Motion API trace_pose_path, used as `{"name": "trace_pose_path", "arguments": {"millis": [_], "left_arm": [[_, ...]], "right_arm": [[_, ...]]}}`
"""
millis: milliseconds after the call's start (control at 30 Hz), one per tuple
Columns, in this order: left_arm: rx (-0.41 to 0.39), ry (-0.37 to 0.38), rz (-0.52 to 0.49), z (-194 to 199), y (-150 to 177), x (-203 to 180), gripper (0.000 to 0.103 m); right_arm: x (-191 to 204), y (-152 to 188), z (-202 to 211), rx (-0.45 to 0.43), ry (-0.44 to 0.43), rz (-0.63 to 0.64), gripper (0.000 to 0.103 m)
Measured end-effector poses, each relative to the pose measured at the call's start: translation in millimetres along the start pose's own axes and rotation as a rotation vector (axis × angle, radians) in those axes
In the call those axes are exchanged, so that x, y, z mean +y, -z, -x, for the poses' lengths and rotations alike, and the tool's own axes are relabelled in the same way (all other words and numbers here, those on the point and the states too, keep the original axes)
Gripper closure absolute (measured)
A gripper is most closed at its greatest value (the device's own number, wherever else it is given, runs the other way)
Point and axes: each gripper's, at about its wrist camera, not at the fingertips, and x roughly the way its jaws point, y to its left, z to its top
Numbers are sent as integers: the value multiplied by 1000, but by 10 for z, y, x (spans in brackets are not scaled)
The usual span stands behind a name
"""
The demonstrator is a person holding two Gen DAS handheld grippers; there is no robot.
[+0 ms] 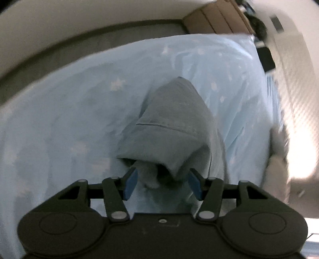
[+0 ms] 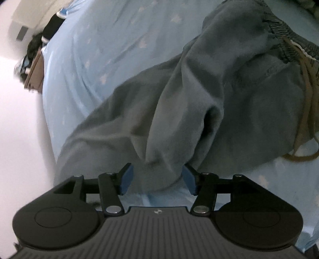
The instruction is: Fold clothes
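roughly at the start of a fold: grey-blue trousers (image 2: 209,95) lie rumpled on a bed with a light blue star-print sheet (image 1: 59,119).

left gripper (image 1: 162,184): jaws spread about half way, blue pads either side of a trouser cuff (image 1: 165,127) that sits bunched between them. the pads do not look pressed on the cloth; picture is blurred, so contact is hard to call. cuff mouth gapes open toward the camera.

right gripper (image 2: 157,182): jaws likewise parted, a rounded fold of the trousers between the pads, one pad just touching or just beside the cloth, no clear pinch. waistband (image 2: 289,39) with its elastic and a tan drawstring (image 2: 307,111) lies up and right of this gripper.

doing it well, as a judgement: both grips should take the hem or seam edge, not the puffed middle of a fold, and catch both layers. then draw the two ends apart to flatten the leg before folding over. keep the cloth low on the sheet so it does not twist.

around: a brown cardboard box (image 1: 217,18) past the far end of the bed, dark things (image 1: 266,57) beside it that i cannot identify, a pale wall (image 1: 59,22).

in the way: the loose drawstring could snag a jaw; the sheet underneath is wrinkled and could get pinched with the trousers.
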Motion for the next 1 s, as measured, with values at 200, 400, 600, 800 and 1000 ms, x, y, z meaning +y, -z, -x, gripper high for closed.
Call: {"name": "trace_pose_path", "arguments": {"millis": [200,400,600,800,1000], "left_arm": [[19,59,141,-235,-146,21,49],[24,1,142,-427,-255,-55,61],[-64,-77,100,-362,-339,-211,99],[-230,-85,-120,59,-330,-838,100],[-349,24,-365,303,-368,-1799,100]], "right_arm": [[-10,-130,-240,66,56,-38,42],[-56,-229,-477,103,109,-58,39],[-89,-340,-559,83,82,-131,82],[120,-491,-267,-18,-99,-212,93],[41,-828,23,-89,-255,-344,94]]}}
